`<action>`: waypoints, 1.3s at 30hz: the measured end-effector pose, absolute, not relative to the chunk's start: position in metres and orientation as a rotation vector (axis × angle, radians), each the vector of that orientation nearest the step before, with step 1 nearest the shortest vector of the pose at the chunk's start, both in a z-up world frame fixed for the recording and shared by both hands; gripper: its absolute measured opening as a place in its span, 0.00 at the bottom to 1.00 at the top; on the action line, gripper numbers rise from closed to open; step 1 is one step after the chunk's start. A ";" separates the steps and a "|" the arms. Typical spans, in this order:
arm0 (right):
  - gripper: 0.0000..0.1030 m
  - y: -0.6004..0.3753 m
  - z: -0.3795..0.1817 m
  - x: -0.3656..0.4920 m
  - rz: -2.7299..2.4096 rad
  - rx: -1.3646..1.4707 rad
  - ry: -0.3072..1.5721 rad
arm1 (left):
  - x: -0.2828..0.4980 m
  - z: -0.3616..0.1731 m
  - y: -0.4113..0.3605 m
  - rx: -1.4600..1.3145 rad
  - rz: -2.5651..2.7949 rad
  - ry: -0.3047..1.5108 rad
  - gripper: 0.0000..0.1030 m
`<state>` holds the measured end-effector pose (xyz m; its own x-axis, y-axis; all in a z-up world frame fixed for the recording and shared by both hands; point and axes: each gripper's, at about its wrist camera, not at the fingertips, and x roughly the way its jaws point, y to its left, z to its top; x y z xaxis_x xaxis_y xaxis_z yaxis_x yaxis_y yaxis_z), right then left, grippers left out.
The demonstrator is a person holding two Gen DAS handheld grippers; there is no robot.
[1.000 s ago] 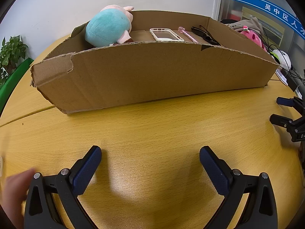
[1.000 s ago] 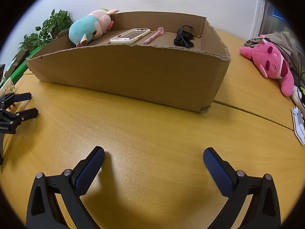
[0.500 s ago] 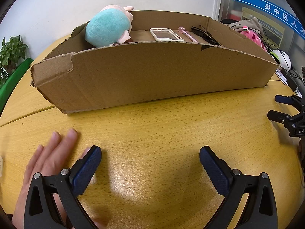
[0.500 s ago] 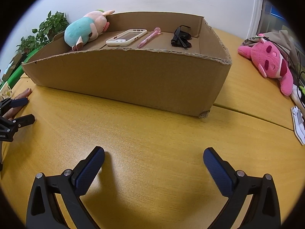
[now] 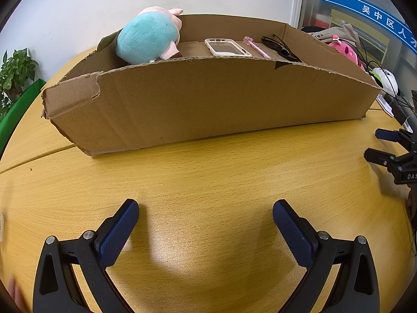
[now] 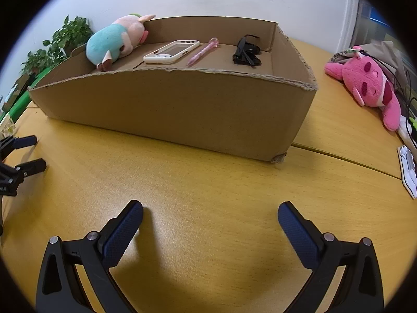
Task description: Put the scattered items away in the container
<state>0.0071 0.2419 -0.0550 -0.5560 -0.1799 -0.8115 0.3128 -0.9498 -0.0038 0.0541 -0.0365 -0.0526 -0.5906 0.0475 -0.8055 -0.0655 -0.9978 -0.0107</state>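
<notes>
A shallow cardboard box [image 5: 208, 104] [image 6: 169, 112] stands on the wooden table. Inside lie a teal and pink plush [image 5: 147, 39] [image 6: 112, 43], a white phone case [image 5: 226, 48] [image 6: 172, 51], a pink pen [image 5: 255, 45] [image 6: 203, 50] and black sunglasses [image 5: 281, 48] [image 6: 246, 52]. My left gripper [image 5: 206, 224] is open and empty above bare table in front of the box. My right gripper [image 6: 210, 225] is open and empty, likewise. Each gripper shows at the edge of the other's view: the right gripper at the right edge [image 5: 385, 146], the left gripper at the left edge [image 6: 23, 154].
A pink plush [image 6: 370, 86] lies on the table right of the box beside cables and a beige cloth. A white flat item [image 6: 408, 167] lies at the right edge. Potted plants [image 6: 60, 41] and a green bin stand at the far left.
A hand that lay on the table by my left gripper's left finger has pulled back to the bottom-left corner. The right gripper has risen a little and sees deeper into the box.
</notes>
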 end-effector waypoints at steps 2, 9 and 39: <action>1.00 0.241 -0.055 0.005 -2.558 1.308 0.201 | 0.054 -0.053 -0.036 -1.390 2.747 0.031 1.00; 1.00 0.240 -0.055 0.003 -2.581 1.319 0.188 | 0.054 -0.053 -0.036 -1.390 2.748 0.030 1.00; 1.00 0.269 -0.055 0.036 -2.496 1.275 0.247 | 0.072 -0.050 -0.149 -1.402 2.763 0.015 1.00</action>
